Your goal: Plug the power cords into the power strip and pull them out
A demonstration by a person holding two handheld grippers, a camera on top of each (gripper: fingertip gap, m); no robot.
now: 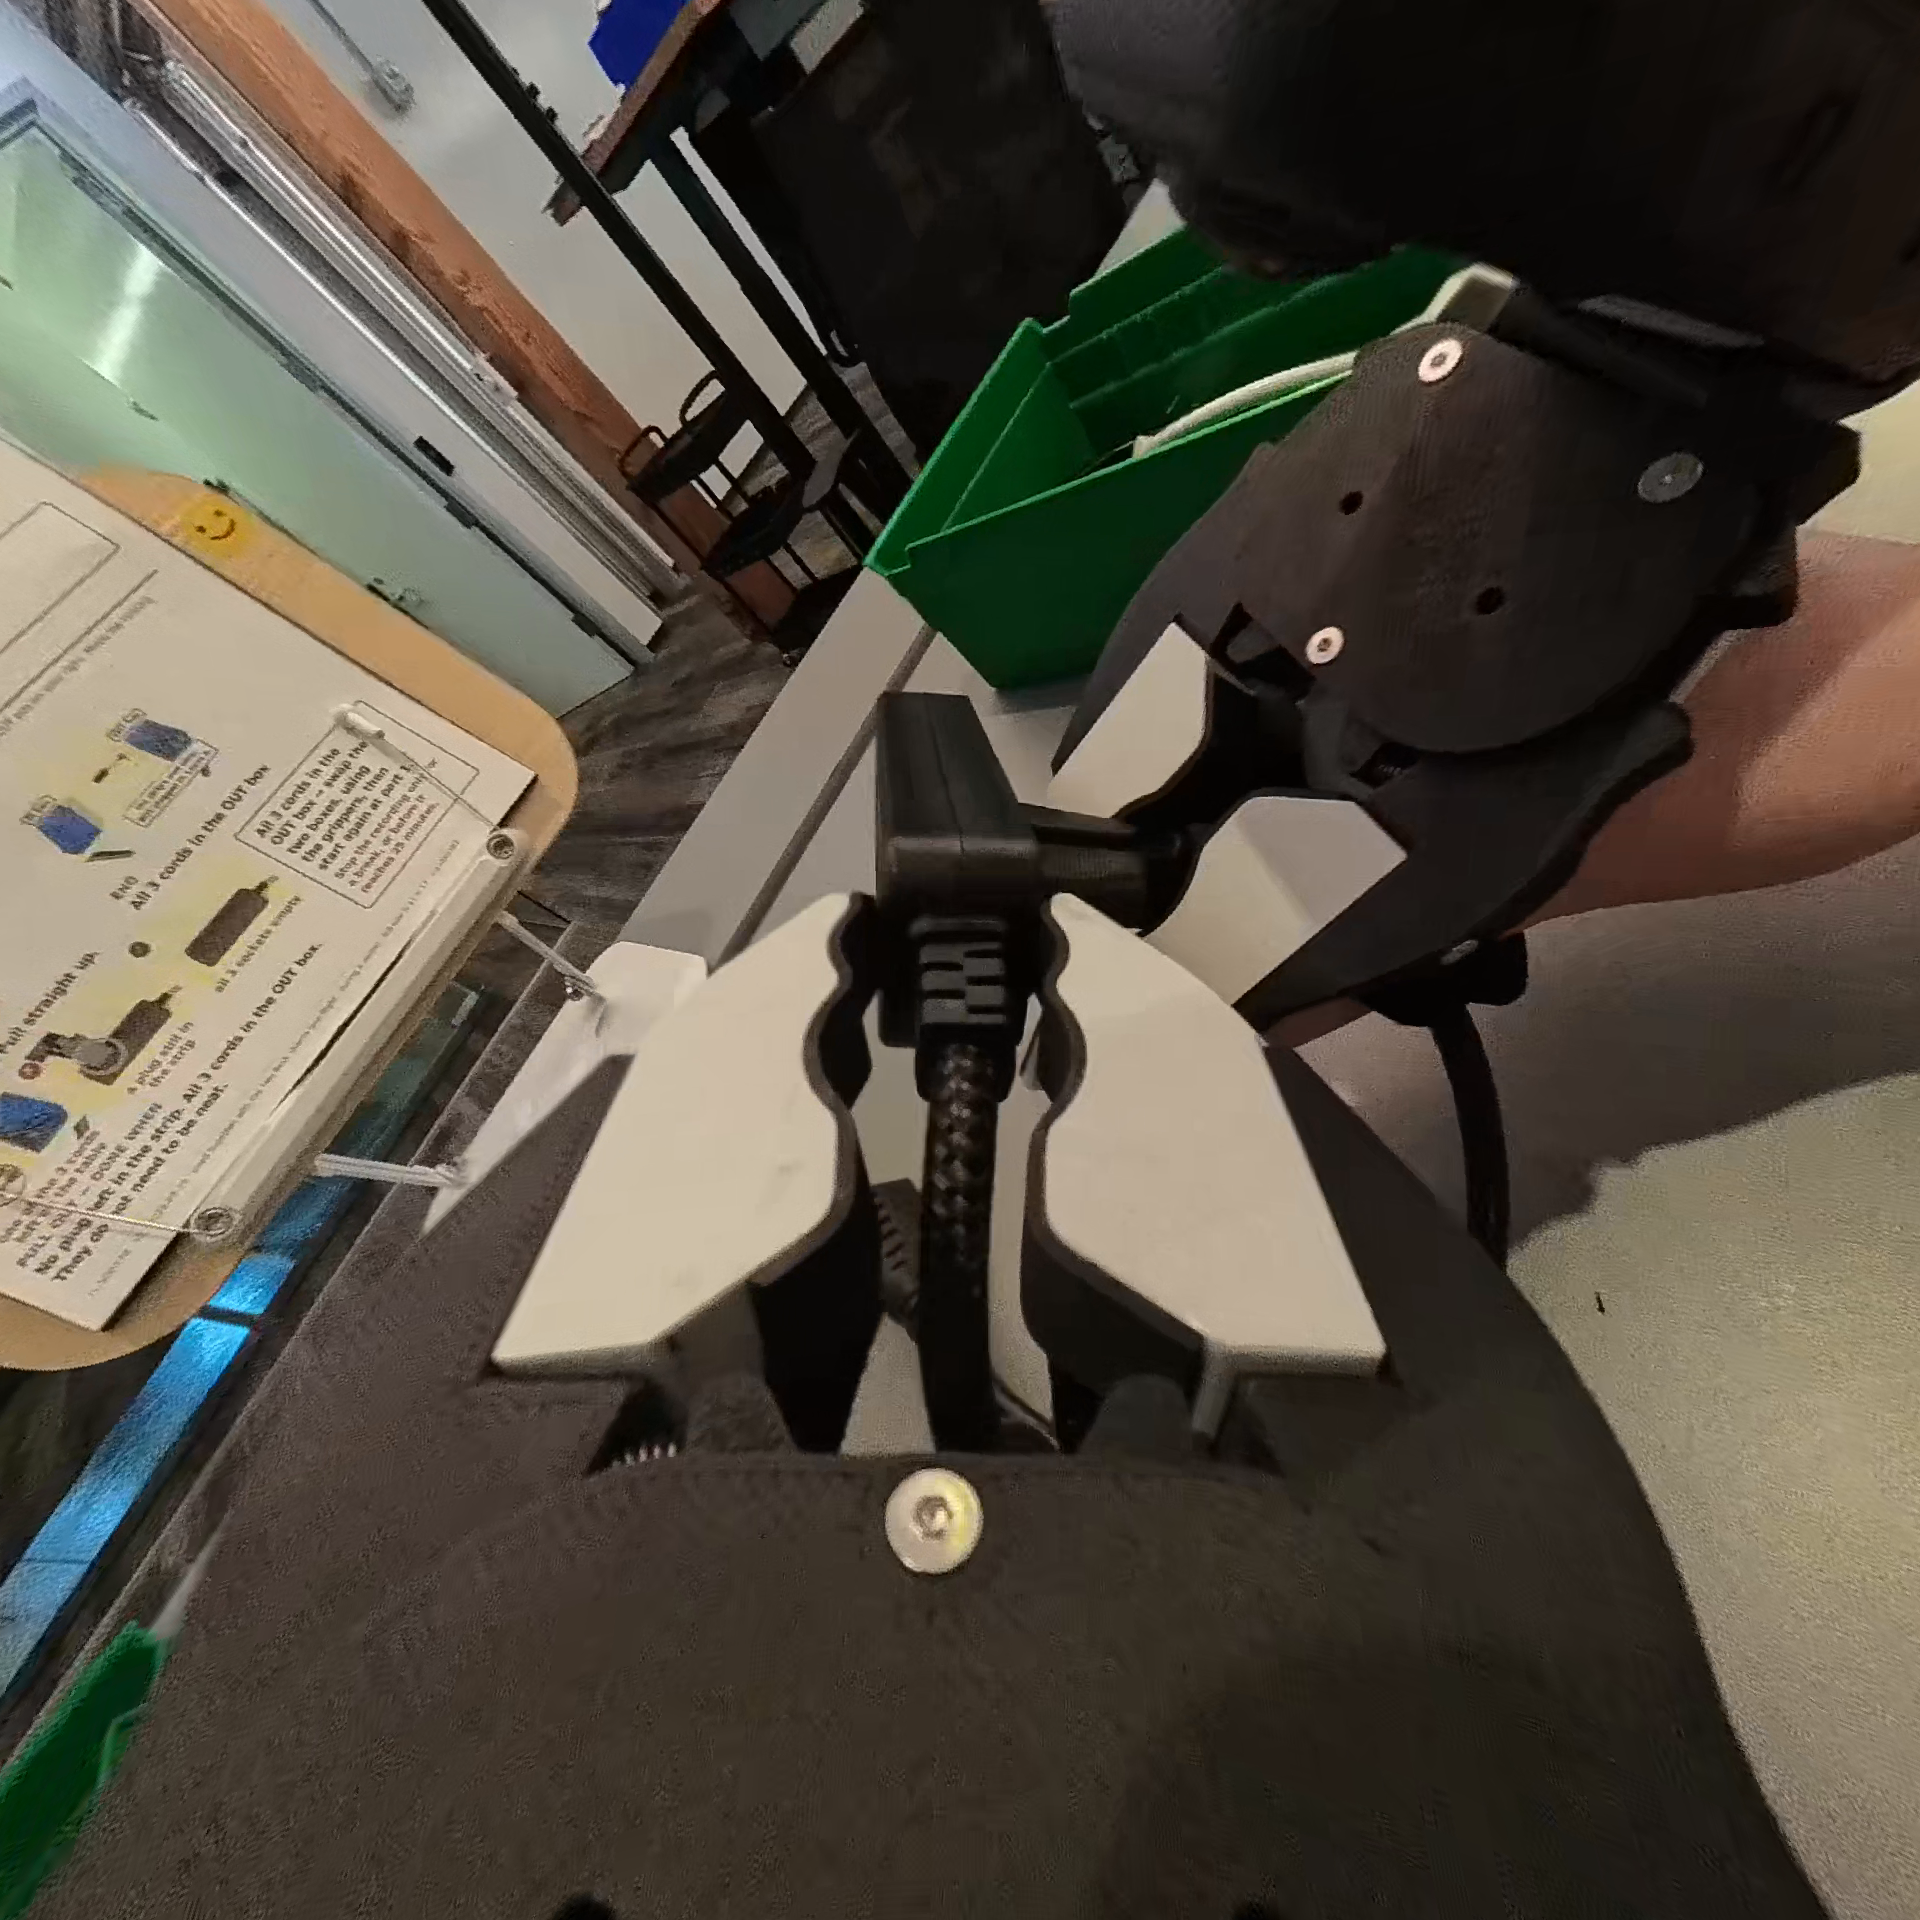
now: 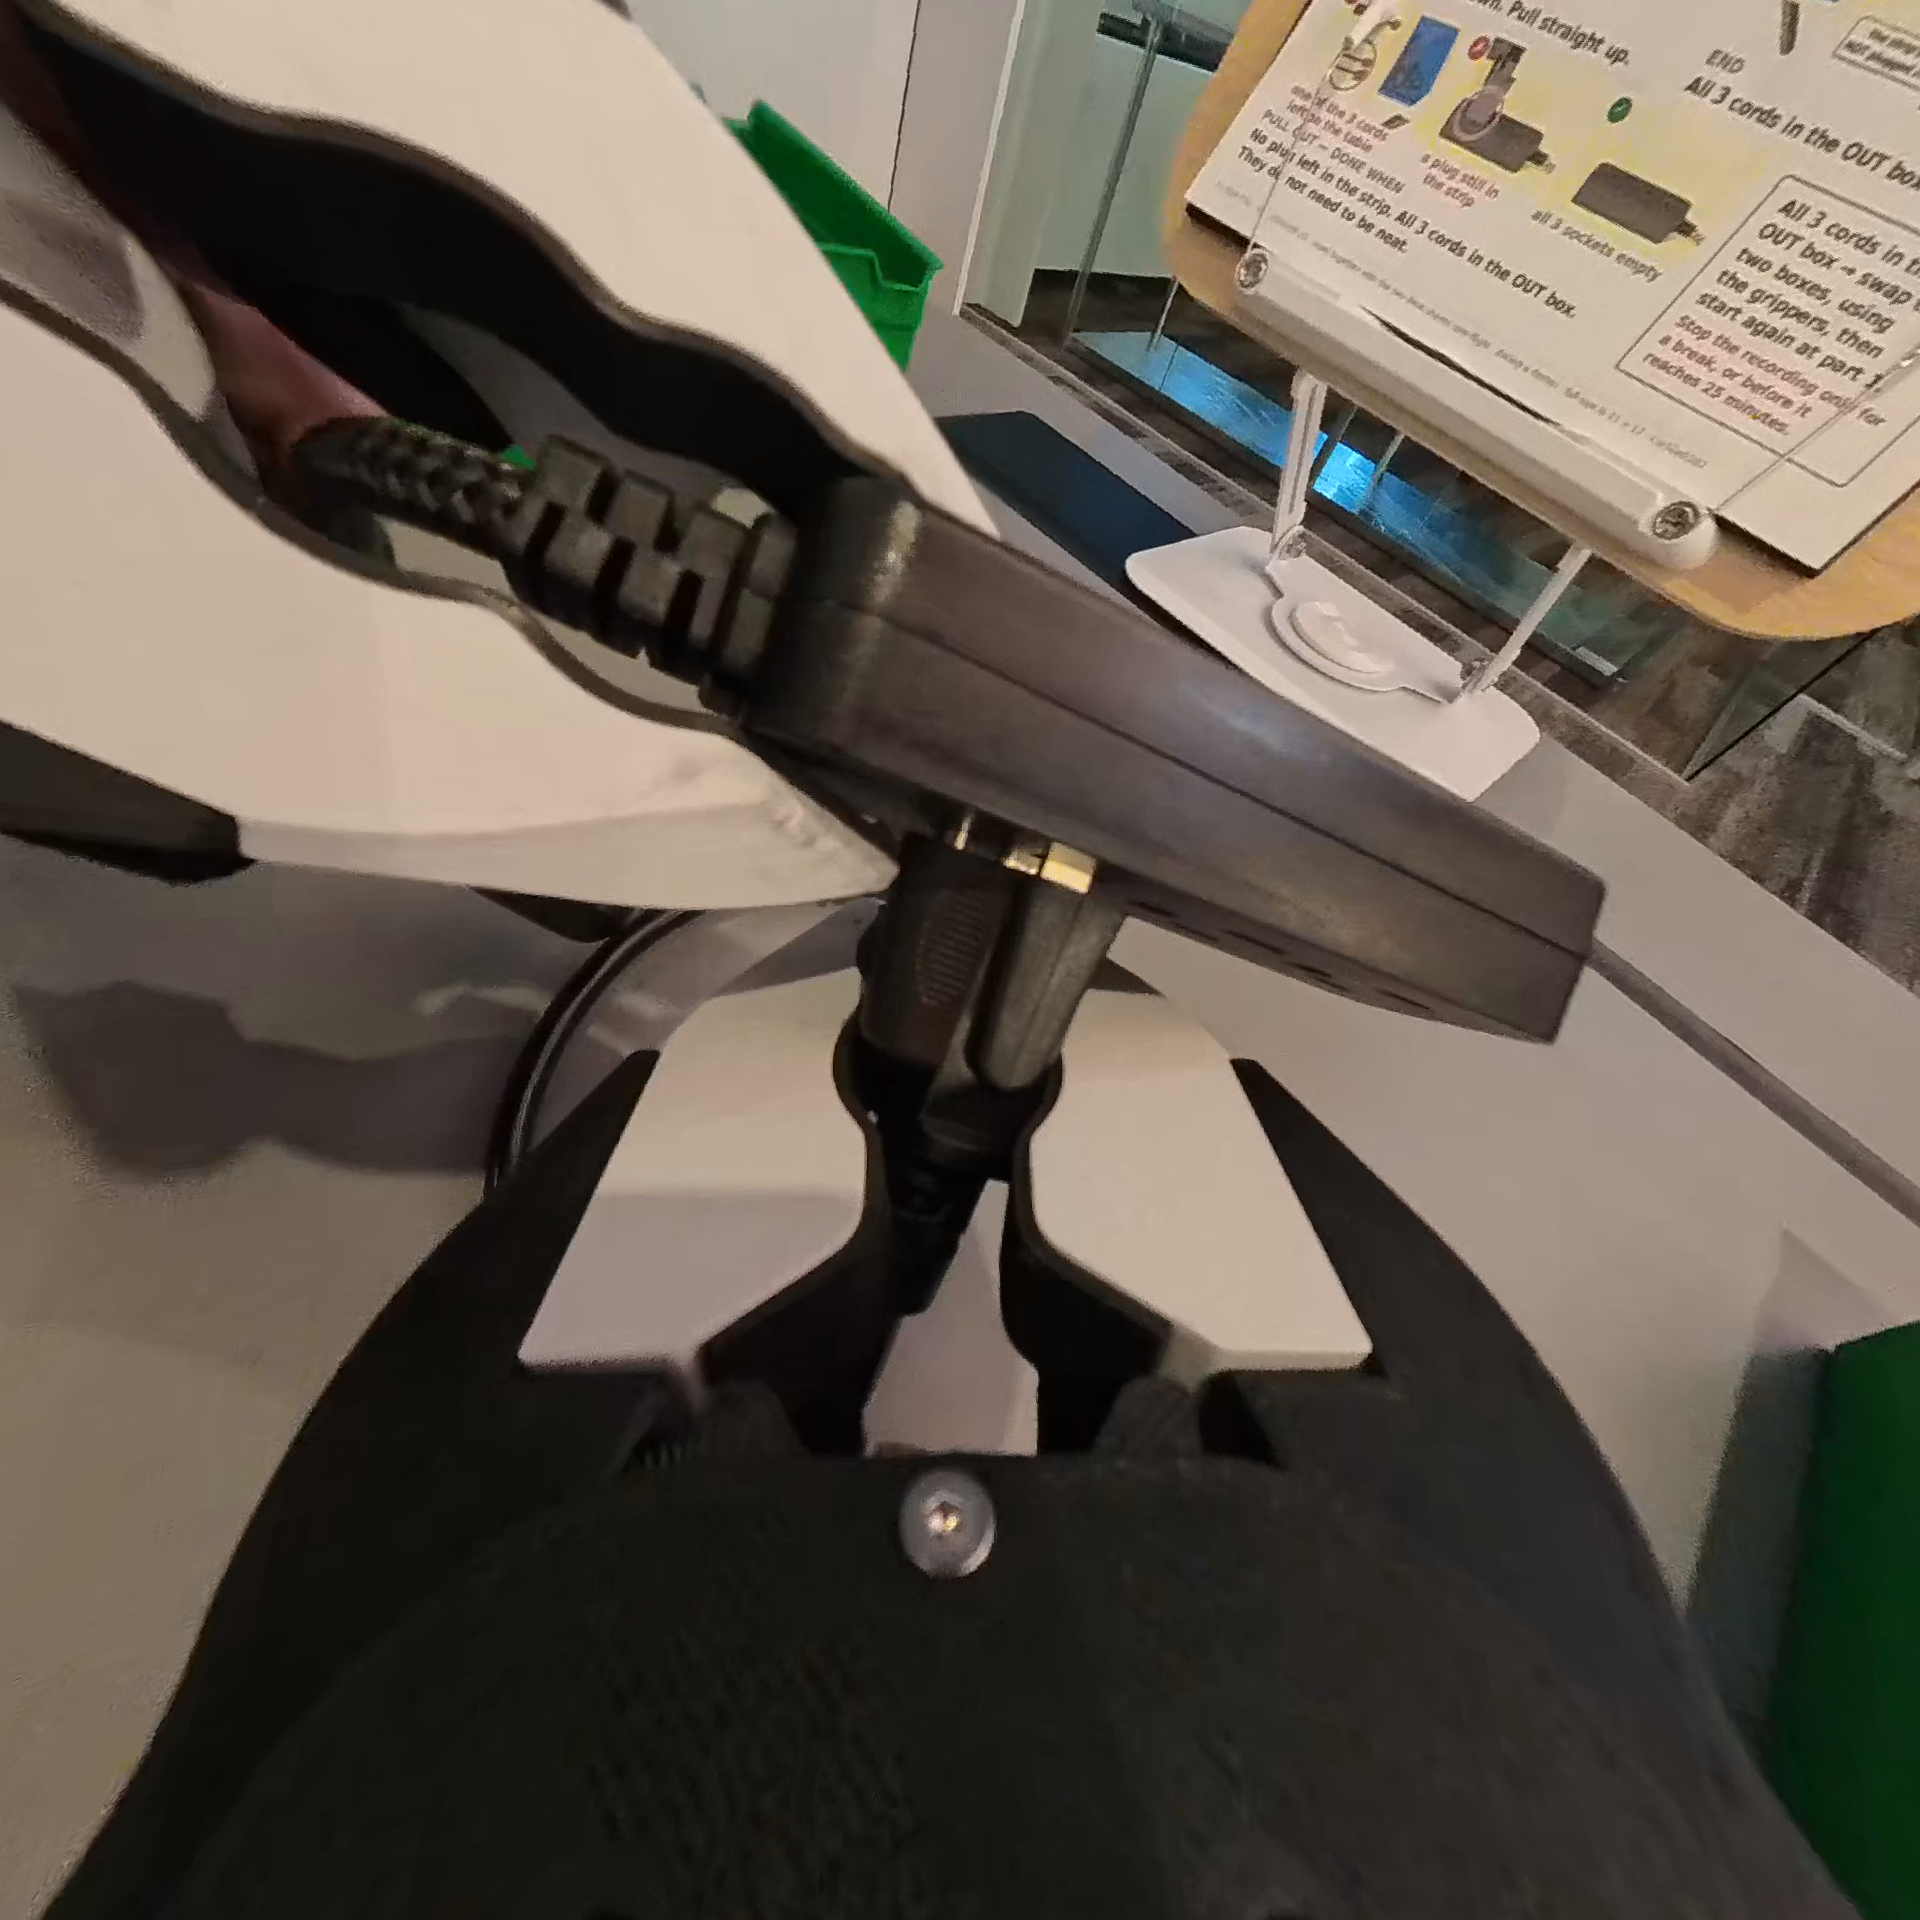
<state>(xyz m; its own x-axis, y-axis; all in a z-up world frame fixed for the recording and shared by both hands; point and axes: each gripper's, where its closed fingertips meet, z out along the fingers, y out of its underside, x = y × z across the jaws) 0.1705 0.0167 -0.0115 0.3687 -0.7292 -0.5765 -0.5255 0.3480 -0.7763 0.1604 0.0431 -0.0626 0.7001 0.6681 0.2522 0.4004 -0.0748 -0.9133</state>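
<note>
Above the table (image 2: 1714, 1195), two tools grip: left (image 1: 940, 935) one power strip (image 2: 1195, 769), right (image 2: 951, 1122) one plug (image 2: 977, 966).

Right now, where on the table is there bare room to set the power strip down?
Bare grey table shows between the held power strip and the right gripper, and further right towards the table edge. It is crowded near the white sign stand base, the green bin and both grippers.
</note>
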